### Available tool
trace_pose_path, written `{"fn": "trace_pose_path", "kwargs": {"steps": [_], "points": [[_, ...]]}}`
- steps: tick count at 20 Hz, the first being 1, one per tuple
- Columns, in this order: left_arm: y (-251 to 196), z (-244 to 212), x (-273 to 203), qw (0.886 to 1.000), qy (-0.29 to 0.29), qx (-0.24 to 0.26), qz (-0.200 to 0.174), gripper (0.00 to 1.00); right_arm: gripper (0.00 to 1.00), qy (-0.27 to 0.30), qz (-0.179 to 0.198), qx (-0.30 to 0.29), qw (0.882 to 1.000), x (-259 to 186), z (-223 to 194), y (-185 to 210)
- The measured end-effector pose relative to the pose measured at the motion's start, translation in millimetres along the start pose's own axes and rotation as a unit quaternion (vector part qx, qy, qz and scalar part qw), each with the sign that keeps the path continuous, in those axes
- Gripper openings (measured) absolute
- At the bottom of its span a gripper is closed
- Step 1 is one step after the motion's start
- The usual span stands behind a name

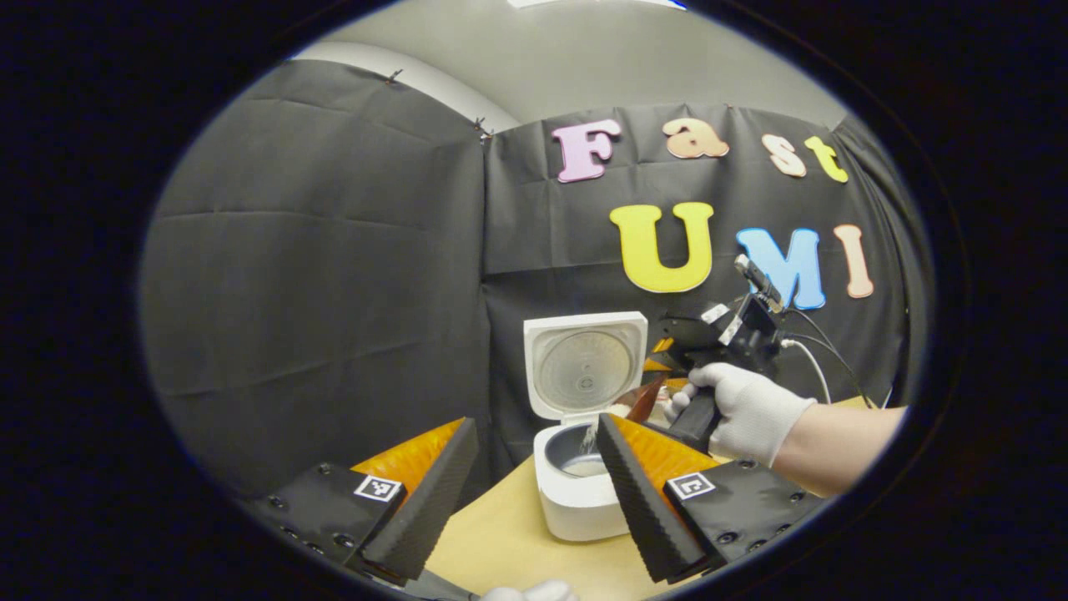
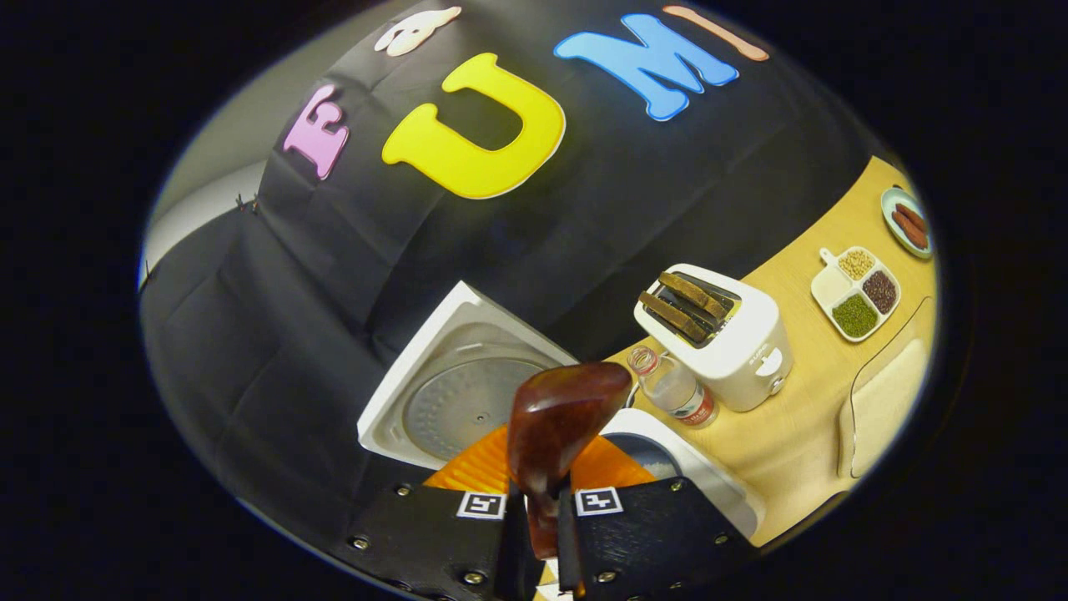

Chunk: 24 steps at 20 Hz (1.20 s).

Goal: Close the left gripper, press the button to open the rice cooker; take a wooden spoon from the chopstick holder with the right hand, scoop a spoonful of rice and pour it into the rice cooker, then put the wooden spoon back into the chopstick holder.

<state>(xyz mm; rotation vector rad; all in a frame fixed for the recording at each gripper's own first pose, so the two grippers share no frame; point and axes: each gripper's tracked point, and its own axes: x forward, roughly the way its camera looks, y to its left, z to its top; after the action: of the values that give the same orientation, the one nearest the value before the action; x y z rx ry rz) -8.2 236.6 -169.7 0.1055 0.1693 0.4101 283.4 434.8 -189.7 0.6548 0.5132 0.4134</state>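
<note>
Fingers of the right gripper (image 2: 542, 534) pinch the handle of one dark brown wooden spoon (image 2: 557, 421) at bottom centre of the right gripper view, bowl tilted over the white rice cooker (image 2: 455, 380), lid raised. Left gripper (image 1: 534, 492) fingers gape wide, holding nothing. Farther right stand one white toaster (image 2: 734, 342) carrying two toast slices, one clear bottle (image 2: 672, 386), and one four-compartment dish (image 2: 856, 291); labels unreadable.
</note>
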Motion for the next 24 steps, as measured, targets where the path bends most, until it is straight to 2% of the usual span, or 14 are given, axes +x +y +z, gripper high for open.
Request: {"fn": "trace_pose_path", "kwargs": {"steps": [6, 10, 13, 15, 21, 23, 24], "points": [[18, -12, -2, 1.000, 0.010, 0.007, 0.021, 1.00, 0.16, -0.033, -0.034, -0.119, 0.992, 18, -3, -15], [19, -16, -4, 0.999, 0.016, 0.013, 0.026, 1.00, 0.16, -0.060, -0.037, -0.228, 0.971, 18, -6, -13], [15, -15, -2, 1.000, 0.018, 0.010, 0.024, 1.00, 0.16, -0.068, -0.021, -0.316, 0.946, 17, -10, 4], [16, -13, -4, 0.999, 0.018, 0.005, 0.026, 1.00, 0.16, -0.069, -0.013, -0.354, 0.932, 21, -15, 11], [12, -12, -5, 0.999, 0.015, 0.013, 0.027, 1.00, 0.16, -0.094, -0.002, -0.496, 0.863, 20, -27, 28], [11, -13, -6, 0.999, 0.017, 0.012, 0.025, 1.00, 0.16, -0.095, 0.005, -0.518, 0.850, 19, -32, 28], [11, -13, -5, 1.000, 0.017, 0.011, 0.024, 1.00, 0.16, -0.093, 0.005, -0.522, 0.848, 21, -34, 26]]}}
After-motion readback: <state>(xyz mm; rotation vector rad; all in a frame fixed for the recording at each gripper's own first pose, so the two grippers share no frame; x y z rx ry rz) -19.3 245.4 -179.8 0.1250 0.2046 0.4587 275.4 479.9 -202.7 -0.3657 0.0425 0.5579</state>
